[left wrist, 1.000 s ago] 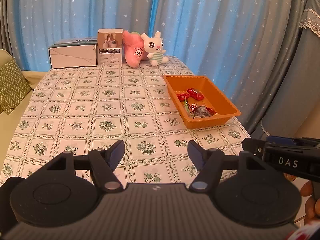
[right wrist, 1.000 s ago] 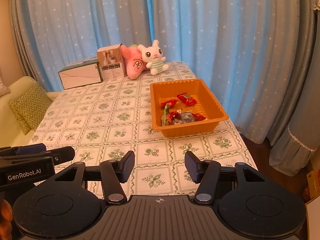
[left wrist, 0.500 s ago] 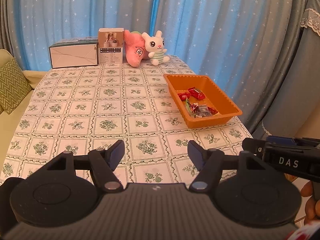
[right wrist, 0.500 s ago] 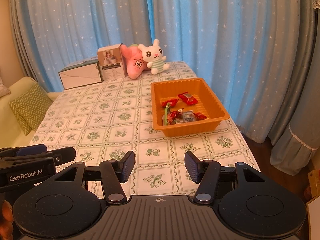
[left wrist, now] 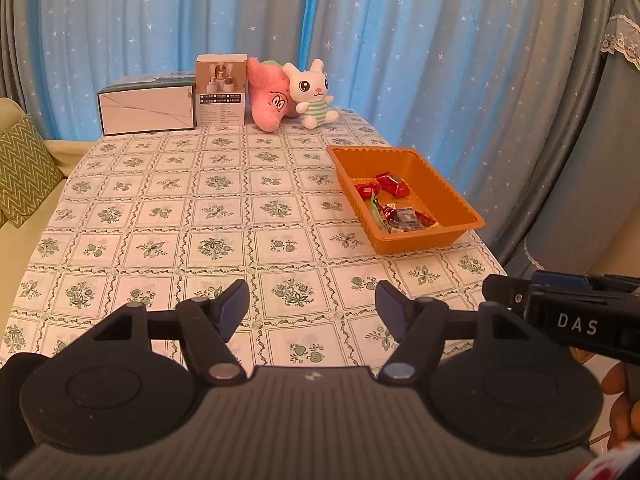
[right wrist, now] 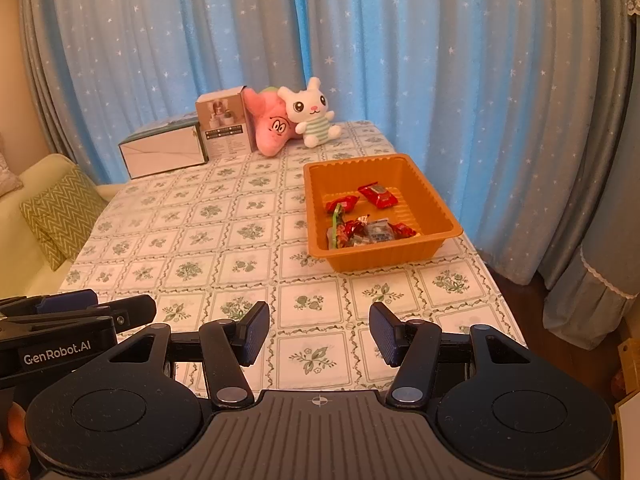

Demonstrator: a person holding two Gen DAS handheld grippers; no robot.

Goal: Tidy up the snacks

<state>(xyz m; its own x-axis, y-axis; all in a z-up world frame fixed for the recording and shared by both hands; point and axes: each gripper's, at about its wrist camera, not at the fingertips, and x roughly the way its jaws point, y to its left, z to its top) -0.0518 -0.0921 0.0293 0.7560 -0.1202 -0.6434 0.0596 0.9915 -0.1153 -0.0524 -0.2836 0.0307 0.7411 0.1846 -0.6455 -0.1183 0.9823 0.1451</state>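
An orange tray [left wrist: 448, 196] [right wrist: 434, 208] stands near the table's right edge. It holds several wrapped snacks [left wrist: 394, 206] [right wrist: 366, 216], mostly red. My left gripper [left wrist: 312, 310] is open and empty, held over the table's near edge, well short of the tray. My right gripper [right wrist: 318, 334] is open and empty, also over the near edge, with the tray ahead and slightly right. Each gripper shows at the side of the other's view.
The table has a green floral checked cloth [left wrist: 224, 216]. At its far end stand a flat white box [left wrist: 146, 110], an upright small box [left wrist: 221, 90], a pink plush [left wrist: 270, 98] and a white bunny plush [left wrist: 312, 94]. A sofa with a green cushion [left wrist: 22, 172] is left. Blue curtains hang behind.
Both grippers have drawn back and up slightly from the table; the scene sits a little farther away. Both stay open and empty.
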